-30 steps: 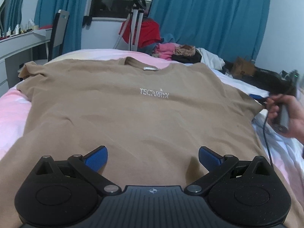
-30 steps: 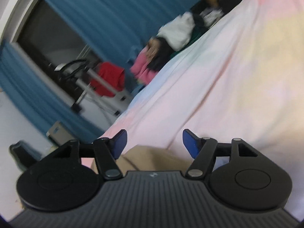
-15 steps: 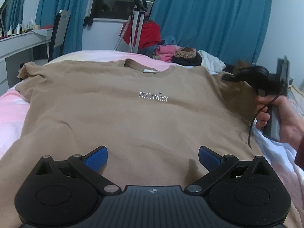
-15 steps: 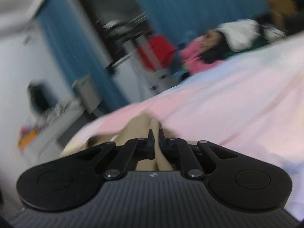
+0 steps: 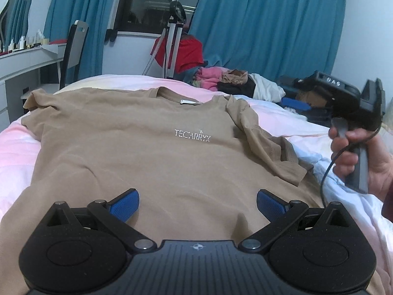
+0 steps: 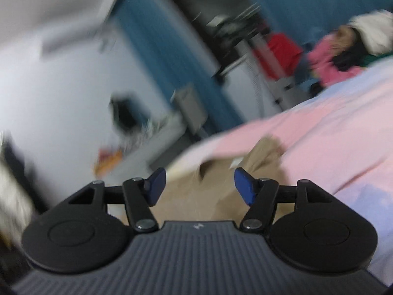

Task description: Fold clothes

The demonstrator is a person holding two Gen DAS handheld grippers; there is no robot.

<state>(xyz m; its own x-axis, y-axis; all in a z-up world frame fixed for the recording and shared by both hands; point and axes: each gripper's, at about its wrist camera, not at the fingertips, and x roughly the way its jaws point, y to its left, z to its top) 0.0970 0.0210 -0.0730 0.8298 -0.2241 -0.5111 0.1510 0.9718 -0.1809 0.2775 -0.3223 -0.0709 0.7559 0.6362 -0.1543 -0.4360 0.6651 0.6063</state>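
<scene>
A tan T-shirt (image 5: 152, 152) with white chest lettering lies face up on the pink bed (image 5: 17, 147). Its right sleeve (image 5: 267, 145) is folded inward onto the body and lies crumpled. My left gripper (image 5: 197, 202) hovers open over the shirt's lower part, with nothing between its blue pads. In the left wrist view a hand holds my right gripper (image 5: 302, 99) above the bed, to the right of the shirt. In its own blurred view, my right gripper (image 6: 199, 184) has its jaws opening, empty, with the tan shirt (image 6: 216, 196) below and beyond.
A pile of clothes (image 5: 228, 81) lies at the bed's far end, with a tripod (image 5: 172, 41) and blue curtains (image 5: 265, 29) behind. A white desk (image 5: 27, 56) and a chair (image 5: 73, 51) stand at the left. A cable (image 5: 326, 177) hangs from the right gripper.
My right gripper shut on the right sleeve, carried it inward over the shirt, then let it go; the sleeve now lies folded. My left gripper stayed put.
</scene>
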